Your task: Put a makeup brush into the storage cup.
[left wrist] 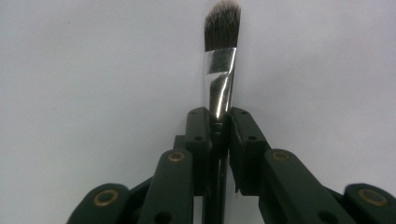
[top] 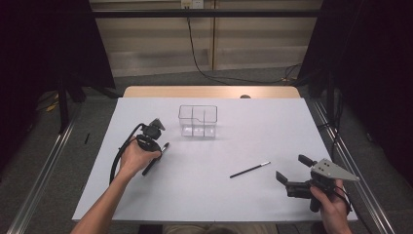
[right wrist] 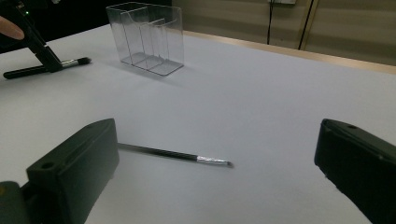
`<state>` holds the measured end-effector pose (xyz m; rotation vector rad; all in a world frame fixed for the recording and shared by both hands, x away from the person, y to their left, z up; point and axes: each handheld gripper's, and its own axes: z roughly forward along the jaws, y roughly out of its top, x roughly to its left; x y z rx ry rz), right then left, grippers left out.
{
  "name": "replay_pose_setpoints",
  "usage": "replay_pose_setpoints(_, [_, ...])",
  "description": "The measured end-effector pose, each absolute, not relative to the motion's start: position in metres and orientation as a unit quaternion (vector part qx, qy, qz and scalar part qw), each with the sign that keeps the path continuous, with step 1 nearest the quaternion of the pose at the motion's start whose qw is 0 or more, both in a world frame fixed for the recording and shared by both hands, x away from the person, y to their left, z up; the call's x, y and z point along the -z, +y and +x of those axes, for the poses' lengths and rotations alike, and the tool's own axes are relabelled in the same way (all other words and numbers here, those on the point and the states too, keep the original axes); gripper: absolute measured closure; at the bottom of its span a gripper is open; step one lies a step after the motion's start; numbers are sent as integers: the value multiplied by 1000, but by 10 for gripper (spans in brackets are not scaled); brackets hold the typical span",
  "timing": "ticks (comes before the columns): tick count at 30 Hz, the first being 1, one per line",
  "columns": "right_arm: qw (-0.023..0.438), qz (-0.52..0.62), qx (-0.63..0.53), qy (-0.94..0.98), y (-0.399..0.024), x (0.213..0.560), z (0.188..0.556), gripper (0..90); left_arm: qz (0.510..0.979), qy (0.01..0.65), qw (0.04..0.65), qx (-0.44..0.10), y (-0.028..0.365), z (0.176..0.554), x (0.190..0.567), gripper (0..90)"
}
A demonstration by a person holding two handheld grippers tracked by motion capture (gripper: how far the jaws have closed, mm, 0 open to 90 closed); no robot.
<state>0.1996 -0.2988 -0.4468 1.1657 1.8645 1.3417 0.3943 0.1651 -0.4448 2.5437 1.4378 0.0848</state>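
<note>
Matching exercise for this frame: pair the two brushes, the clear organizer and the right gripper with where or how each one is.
Things:
1. thick brush
2. thin brush
3. clear organizer
4. right gripper

States:
A. jaws wide apart, nothing between them
B. lies free on the table, mid-right
C. clamped at its metal ferrule by the left gripper
D. stands empty toward the table's far side

Pairs: 1-C, 2-B, 3-D, 4-A

Bare table around clear organizer; thin brush mid-table
</note>
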Motion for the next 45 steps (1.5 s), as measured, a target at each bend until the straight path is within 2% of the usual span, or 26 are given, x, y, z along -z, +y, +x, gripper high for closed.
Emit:
replay_pose_setpoints(15, [279, 434, -500, 695, -299, 447, 200, 0, 852, 489, 182, -37, 177, 384, 435, 791])
replay_pose_setpoints(21, [279, 434, -500, 696, -299, 447, 199, 0, 851, 480, 204, -58, 179, 377, 431, 791])
replay_pose_setpoints(28, [279, 435, -500, 695, -299, 447, 199, 0, 838, 480, 253, -58, 185, 370, 428, 791])
replay_pose_setpoints(45, [279, 434, -501, 695, -298, 447, 200, 0, 819, 446, 346, -107, 195, 352, 422, 791])
